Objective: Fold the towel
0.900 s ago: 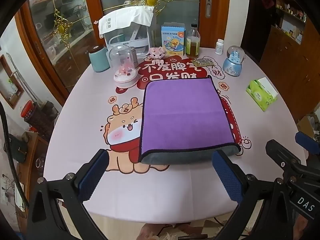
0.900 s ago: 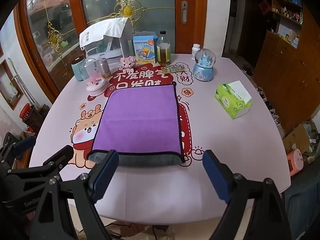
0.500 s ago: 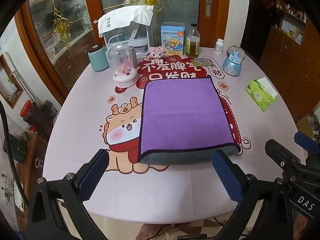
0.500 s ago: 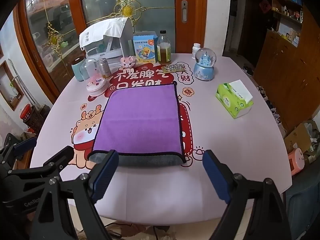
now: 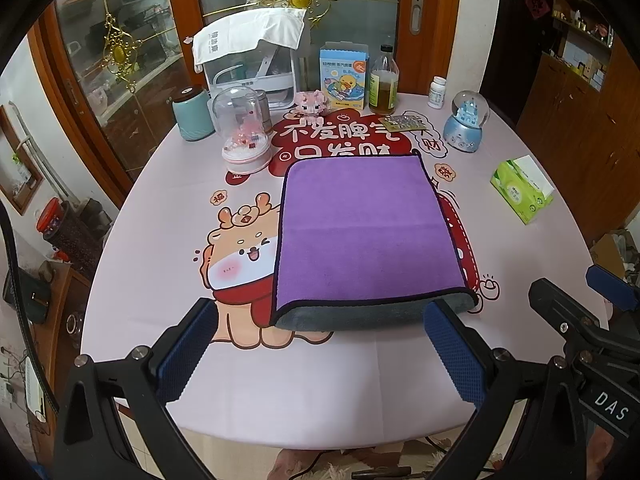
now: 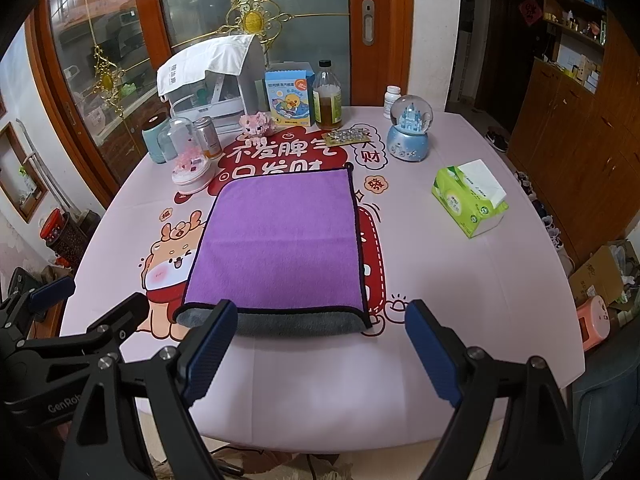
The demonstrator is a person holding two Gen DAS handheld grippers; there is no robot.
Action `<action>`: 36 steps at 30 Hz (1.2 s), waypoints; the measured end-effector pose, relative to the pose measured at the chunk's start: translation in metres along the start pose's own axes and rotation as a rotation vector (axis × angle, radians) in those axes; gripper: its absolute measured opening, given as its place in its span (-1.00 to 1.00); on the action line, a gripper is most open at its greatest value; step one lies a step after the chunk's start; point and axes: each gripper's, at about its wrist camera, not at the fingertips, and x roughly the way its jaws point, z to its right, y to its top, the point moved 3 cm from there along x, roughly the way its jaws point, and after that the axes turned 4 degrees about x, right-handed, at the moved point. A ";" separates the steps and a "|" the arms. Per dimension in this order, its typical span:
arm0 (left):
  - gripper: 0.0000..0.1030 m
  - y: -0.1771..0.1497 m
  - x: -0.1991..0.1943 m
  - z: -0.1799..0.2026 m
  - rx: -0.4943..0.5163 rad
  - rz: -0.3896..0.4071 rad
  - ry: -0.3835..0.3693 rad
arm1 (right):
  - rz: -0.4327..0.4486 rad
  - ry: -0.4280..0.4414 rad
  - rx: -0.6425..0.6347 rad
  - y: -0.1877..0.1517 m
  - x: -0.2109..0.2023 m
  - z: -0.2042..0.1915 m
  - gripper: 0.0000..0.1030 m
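Purple on top and grey underneath, the towel (image 5: 366, 236) lies flat on the table (image 5: 160, 240), folded over with its grey fold edge along the near side, over the red and cartoon-deer print of the cloth. We hold both grippers back at the near table edge, clear of the towel. The left gripper (image 5: 320, 354) has its jaws wide apart, nothing between them; its right blue pad (image 5: 454, 354) sits just in front of the towel's near right corner. The right gripper (image 6: 322, 354) is likewise spread wide with nothing between its jaws, its left pad (image 6: 210, 354) overlapping the towel's near left corner in view. Right of the towel we see a green tissue box (image 6: 468, 200), well apart. Behind it stand a snow globe (image 6: 410, 130), a bottle (image 6: 327, 98) and a duck box (image 6: 289, 98).
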 end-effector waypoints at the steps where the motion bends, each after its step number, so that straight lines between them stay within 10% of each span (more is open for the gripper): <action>1: 0.98 0.000 0.000 0.000 -0.001 0.001 0.000 | 0.000 -0.001 0.000 0.000 0.000 0.000 0.68; 36: 0.98 -0.010 0.003 -0.007 -0.011 -0.010 0.002 | 0.001 0.011 -0.019 -0.002 -0.002 -0.005 0.68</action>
